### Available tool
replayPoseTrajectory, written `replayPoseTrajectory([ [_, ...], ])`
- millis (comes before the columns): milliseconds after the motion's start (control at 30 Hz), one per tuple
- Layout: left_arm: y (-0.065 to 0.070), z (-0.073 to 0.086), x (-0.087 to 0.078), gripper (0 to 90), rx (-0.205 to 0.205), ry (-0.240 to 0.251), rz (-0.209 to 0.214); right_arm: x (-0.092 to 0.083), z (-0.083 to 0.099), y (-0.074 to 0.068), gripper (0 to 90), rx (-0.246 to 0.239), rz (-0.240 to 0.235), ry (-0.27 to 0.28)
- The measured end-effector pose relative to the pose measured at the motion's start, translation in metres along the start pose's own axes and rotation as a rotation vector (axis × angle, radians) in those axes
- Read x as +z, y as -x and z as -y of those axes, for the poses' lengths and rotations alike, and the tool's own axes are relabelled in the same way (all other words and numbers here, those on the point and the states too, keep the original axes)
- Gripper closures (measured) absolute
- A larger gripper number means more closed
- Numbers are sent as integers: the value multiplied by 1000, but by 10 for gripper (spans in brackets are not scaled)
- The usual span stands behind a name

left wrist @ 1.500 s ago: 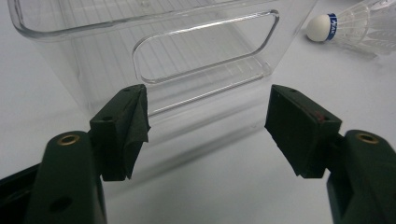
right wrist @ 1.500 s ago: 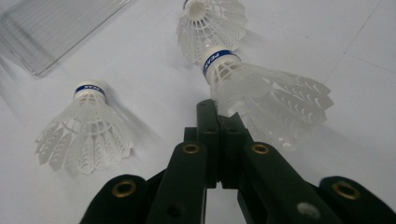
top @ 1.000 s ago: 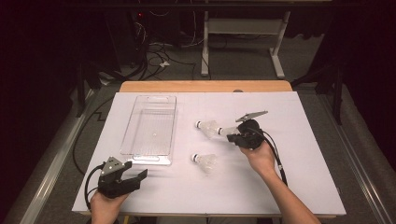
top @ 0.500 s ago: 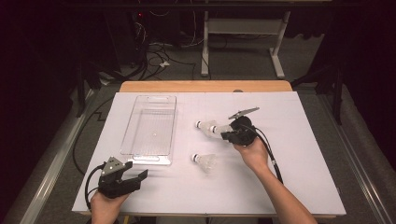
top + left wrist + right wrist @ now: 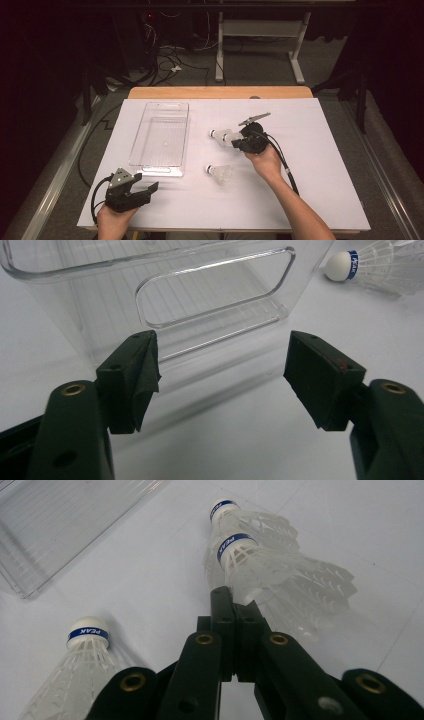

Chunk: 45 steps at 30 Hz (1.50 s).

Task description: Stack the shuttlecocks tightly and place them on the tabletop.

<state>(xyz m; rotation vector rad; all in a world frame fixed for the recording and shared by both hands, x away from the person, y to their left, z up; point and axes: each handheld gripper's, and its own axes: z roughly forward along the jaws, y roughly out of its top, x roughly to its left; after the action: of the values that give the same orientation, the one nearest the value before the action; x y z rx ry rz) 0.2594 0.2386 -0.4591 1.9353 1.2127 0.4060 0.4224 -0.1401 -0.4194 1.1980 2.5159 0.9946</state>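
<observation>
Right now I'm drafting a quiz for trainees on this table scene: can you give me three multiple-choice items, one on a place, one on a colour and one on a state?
1. In the high view, where does the clear tray lie relative to the shuttlecocks?
A. To their left
B. To their right
C. On top of them

2. What colour is the band around each shuttlecock's cork?
A. Red
B. Blue
C. Green

3. How do the left gripper's jaws stand?
A. Shut on a shuttlecock
B. Shut on the tray's rim
C. Open with nothing between them

Answers:
1. A, since the clear tray lies left of the shuttlecocks.
2. B, since the band is blue with white lettering.
3. C, since the left gripper shows a wide gap over bare table.
</observation>
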Motion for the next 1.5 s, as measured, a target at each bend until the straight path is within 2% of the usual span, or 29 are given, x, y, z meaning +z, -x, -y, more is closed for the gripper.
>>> replayPoseTrajectory([
  [267, 0, 0, 0, 309, 3, -1, 2, 6, -1, 4, 900, 20, 6, -3],
  [1033, 0, 0, 0, 309, 9, -6, 5, 23, -13, -4, 900, 2, -7, -21],
  [1500, 0, 0, 1, 309, 7, -6, 6, 26, -18, 3, 900, 4, -3, -25],
])
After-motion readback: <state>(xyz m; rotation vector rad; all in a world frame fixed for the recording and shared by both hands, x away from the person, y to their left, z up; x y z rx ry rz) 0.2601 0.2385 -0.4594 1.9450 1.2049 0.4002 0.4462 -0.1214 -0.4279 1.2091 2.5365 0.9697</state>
